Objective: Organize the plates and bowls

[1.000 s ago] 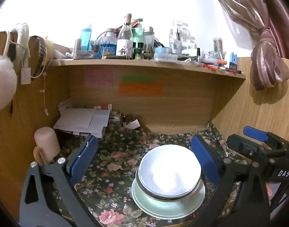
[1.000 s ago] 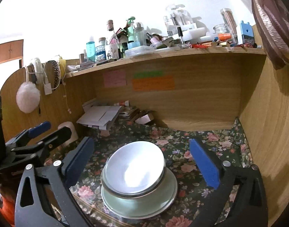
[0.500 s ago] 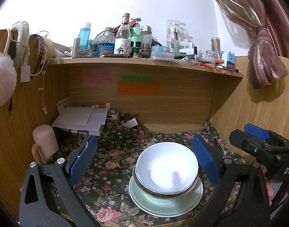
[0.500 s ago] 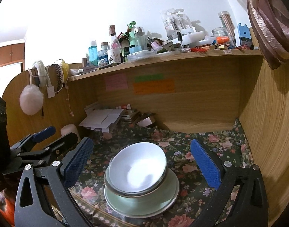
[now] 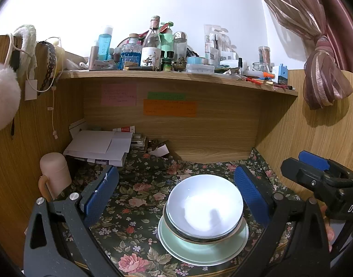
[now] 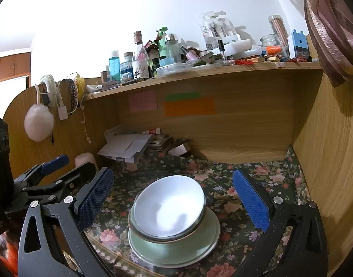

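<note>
A white bowl [image 5: 204, 205] [image 6: 168, 205] sits nested in a darker-rimmed bowl [image 5: 199, 236] [image 6: 153, 236], and both rest on a pale green plate [image 5: 199, 251] [image 6: 176, 251] near the front edge of the floral desk mat. My left gripper [image 5: 176, 194] stands open above and behind the stack, holding nothing. My right gripper [image 6: 174, 194] is open too, its blue pads wide on either side of the stack, apart from it. Each gripper shows at the edge of the other's view.
A pink mug [image 5: 55, 173] stands at the left wall. Papers and small boxes [image 5: 100, 145] lie at the back left. A shelf [image 5: 176, 76] crowded with bottles overhangs the desk. Wooden walls close both sides; a tied curtain [image 5: 324, 78] hangs right.
Both grippers have drawn back and up from the stack, which now looks smaller and lower. The bowls and plate have not moved.
</note>
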{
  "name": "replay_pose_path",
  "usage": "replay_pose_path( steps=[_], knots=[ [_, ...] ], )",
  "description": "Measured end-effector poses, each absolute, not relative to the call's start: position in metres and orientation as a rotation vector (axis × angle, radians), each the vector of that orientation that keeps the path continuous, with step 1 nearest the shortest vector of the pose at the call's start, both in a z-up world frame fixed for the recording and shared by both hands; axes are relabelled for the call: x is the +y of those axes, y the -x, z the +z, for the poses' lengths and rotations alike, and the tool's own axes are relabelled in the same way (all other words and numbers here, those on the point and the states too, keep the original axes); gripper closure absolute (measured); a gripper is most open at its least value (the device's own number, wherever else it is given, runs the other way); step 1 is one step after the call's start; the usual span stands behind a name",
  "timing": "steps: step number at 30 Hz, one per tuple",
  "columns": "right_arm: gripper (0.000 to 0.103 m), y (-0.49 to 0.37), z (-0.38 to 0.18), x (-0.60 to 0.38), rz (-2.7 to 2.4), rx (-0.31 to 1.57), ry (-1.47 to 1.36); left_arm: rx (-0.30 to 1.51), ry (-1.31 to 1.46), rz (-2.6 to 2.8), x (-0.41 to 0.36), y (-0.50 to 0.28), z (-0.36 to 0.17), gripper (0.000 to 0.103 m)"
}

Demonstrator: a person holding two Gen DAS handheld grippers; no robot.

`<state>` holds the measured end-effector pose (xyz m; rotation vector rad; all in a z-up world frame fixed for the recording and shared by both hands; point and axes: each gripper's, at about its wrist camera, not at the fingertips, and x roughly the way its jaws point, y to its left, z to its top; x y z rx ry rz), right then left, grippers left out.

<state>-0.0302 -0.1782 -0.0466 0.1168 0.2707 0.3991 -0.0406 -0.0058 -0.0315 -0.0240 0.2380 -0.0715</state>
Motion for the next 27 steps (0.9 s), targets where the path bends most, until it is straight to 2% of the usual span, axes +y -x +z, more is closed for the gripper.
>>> replay_pose_path(
  steps=[27],
  knots=[
    [0.0, 0.0323, -0.0438, -0.1794, 0.381, 0.255, -0.122, 0.239, 0.044, -0.072, -0.0078, 0.0395, -0.0292, 0.001]
  ],
)
